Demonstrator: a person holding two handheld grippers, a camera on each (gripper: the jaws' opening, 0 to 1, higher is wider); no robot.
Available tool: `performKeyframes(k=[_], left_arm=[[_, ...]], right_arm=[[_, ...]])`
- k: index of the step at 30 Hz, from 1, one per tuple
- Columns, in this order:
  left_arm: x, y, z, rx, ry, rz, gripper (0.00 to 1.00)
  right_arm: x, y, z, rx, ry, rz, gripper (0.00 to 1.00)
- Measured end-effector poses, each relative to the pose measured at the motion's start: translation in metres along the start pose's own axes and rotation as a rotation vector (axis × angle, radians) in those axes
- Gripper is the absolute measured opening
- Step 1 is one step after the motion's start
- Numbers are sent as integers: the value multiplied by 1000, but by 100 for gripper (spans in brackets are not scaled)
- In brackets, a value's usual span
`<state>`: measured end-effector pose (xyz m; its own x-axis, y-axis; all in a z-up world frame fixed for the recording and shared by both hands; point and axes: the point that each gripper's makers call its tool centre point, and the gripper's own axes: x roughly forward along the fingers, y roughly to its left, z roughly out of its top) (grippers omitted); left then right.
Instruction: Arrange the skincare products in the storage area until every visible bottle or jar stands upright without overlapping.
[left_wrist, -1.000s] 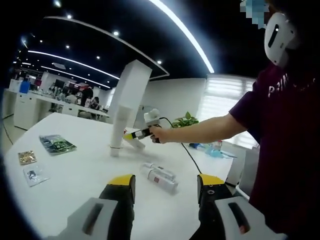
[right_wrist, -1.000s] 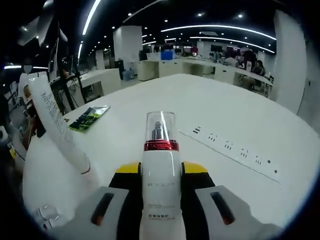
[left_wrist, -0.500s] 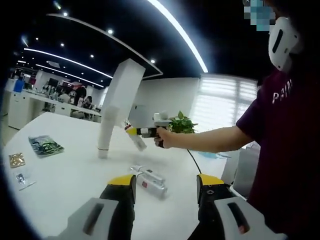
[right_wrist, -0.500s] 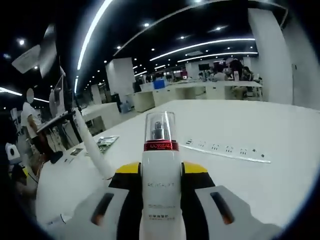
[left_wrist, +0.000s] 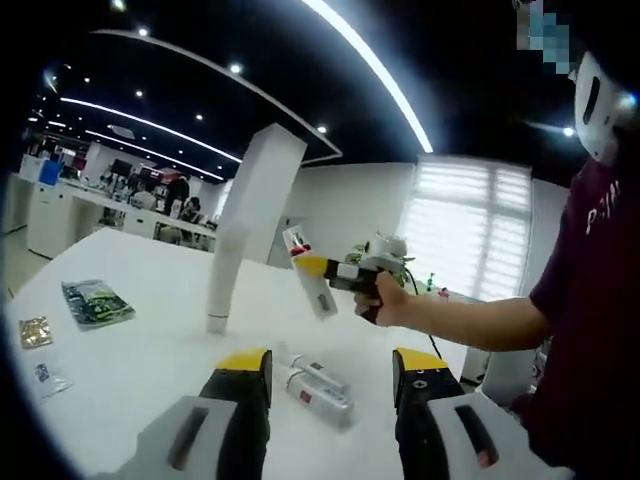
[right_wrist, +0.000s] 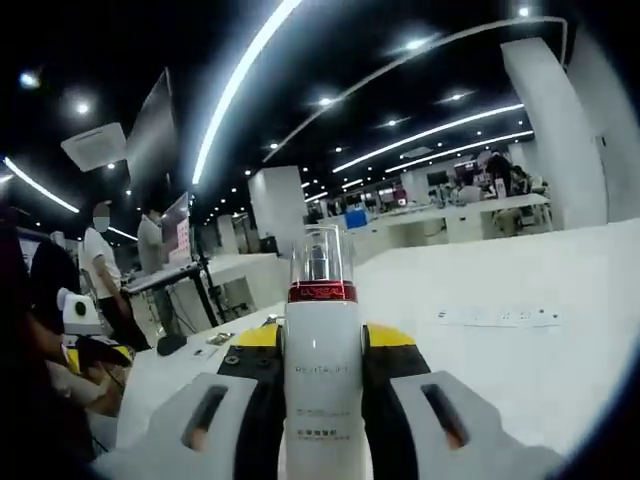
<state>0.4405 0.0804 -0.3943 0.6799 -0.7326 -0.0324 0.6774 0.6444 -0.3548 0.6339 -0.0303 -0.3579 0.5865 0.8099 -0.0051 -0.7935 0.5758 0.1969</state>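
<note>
Raised higher than a second ago, the pump bottle (right_wrist: 322, 375) now stands out against the ceiling lights in the right gripper view, where earlier the counter (right_wrist: 540, 370) lay behind it. Going left to right in the left gripper view: three sachets lie on the counter (left_wrist: 140, 350) at about 9 o'clock, the largest a green sachet (left_wrist: 96, 300). A tall white tube (left_wrist: 224, 280) stands upright on its cap at about 11 o'clock. Just beyond the left tongs (left_wrist: 330, 385), whose jaws stand apart with nothing between them, a white bottle (left_wrist: 318, 382) lies on its side on the counter. At about 1 o'clock the right tongs (left_wrist: 312, 268), held by the person's hand (left_wrist: 385, 300), carry the pump bottle in the air, tilted, well above the counter.

In the right gripper view the right tongs (right_wrist: 322, 340) are clamped on the white pump bottle, its red band and clear cap pointing to 12 o'clock. A power strip (right_wrist: 500, 317) lies on the counter at 3 o'clock.
</note>
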Motion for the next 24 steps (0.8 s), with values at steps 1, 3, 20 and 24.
performKeyframes(k=[1, 3, 20, 24], left_arm=[[1, 0, 0, -1, 0, -1, 49], [5, -3, 2, 4, -1, -6, 49], [11, 4, 8, 25, 14, 60, 54], [11, 2, 8, 15, 8, 60, 55]], right_arm=[[-1, 9, -3, 3, 2, -2, 26], [0, 32, -6, 42, -14, 44, 26], [14, 135, -5, 46, -56, 183, 26], [20, 153, -6, 59, -69, 196, 26]])
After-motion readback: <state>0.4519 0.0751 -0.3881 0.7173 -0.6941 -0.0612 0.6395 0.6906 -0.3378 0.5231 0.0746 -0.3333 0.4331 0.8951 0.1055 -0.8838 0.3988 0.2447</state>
